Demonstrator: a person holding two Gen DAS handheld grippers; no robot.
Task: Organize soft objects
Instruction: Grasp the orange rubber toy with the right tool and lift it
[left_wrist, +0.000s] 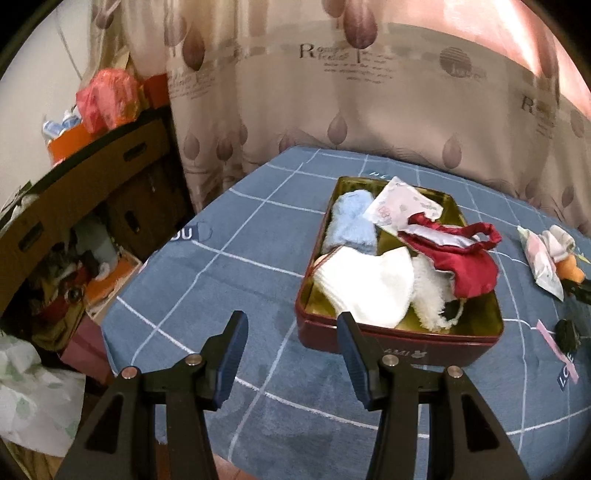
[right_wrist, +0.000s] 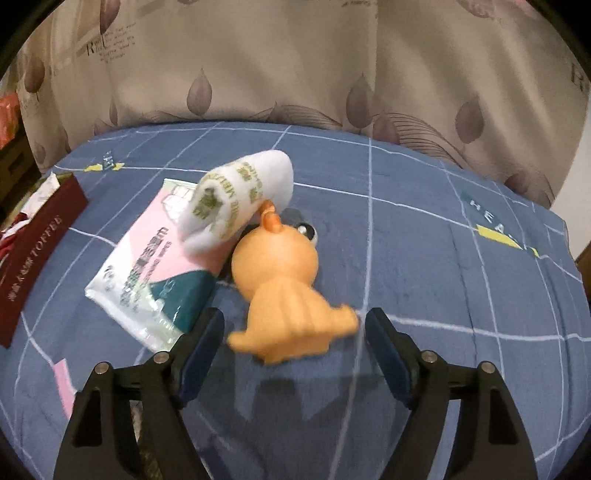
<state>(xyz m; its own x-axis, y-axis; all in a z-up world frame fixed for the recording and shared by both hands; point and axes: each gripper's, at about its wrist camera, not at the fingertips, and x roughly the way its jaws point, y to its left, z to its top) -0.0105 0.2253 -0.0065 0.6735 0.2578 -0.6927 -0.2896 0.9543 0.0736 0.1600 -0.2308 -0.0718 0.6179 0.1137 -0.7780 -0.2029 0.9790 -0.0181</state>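
A dark red tin (left_wrist: 399, 339) with a gold inside lies on the blue checked blanket (left_wrist: 229, 266). It holds a light blue fluffy cloth (left_wrist: 351, 225), a white knit piece (left_wrist: 365, 284), a white fuzzy item (left_wrist: 430, 295), a red pouch (left_wrist: 465, 266) and a tissue packet (left_wrist: 402, 206). My left gripper (left_wrist: 291, 319) hangs open and empty by the tin's near left corner. My right gripper (right_wrist: 294, 314) is open around the lower end of an orange soft toy (right_wrist: 280, 266), with gaps on both sides. A rolled white sock (right_wrist: 236, 203) leans on a tissue pack (right_wrist: 155, 266) beside the toy.
The tin's red side (right_wrist: 37, 254) is at the left in the right wrist view. A patterned curtain (left_wrist: 332, 92) hangs behind the bed. Cardboard boxes (left_wrist: 92, 184) and clutter stand off the bed's left edge. A small black object (left_wrist: 567, 334) lies right of the tin.
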